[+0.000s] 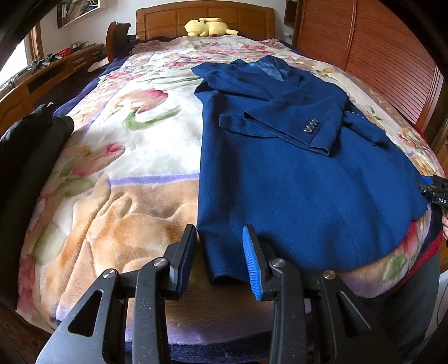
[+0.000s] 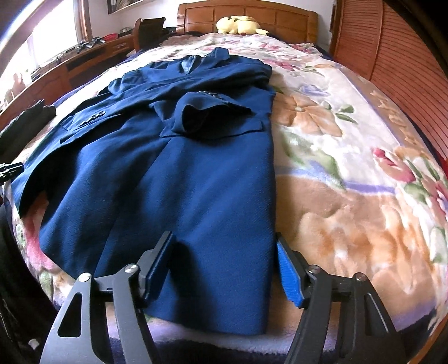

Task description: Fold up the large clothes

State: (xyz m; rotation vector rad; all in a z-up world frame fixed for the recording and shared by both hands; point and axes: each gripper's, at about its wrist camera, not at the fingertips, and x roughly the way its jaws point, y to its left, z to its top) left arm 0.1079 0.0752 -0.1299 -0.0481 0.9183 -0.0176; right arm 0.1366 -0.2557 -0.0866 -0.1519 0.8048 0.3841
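Observation:
A navy blue suit jacket (image 1: 294,173) lies flat on the bed, collar toward the headboard, both sleeves folded across its front. It also shows in the right wrist view (image 2: 182,182). My left gripper (image 1: 219,257) is open, its jaws on either side of the jacket's near left hem corner. My right gripper (image 2: 224,268) is open, its jaws on either side of the jacket's near right hem corner. Neither is closed on the cloth. The right gripper's tip (image 1: 438,190) shows at the right edge of the left wrist view.
A floral fleece blanket (image 1: 126,173) covers the bed. A yellow plush toy (image 1: 208,26) lies by the wooden headboard (image 1: 201,16). A dark garment (image 1: 30,156) lies at the bed's left edge. A wooden slatted wardrobe (image 2: 406,56) stands on the right, a desk (image 1: 50,72) on the left.

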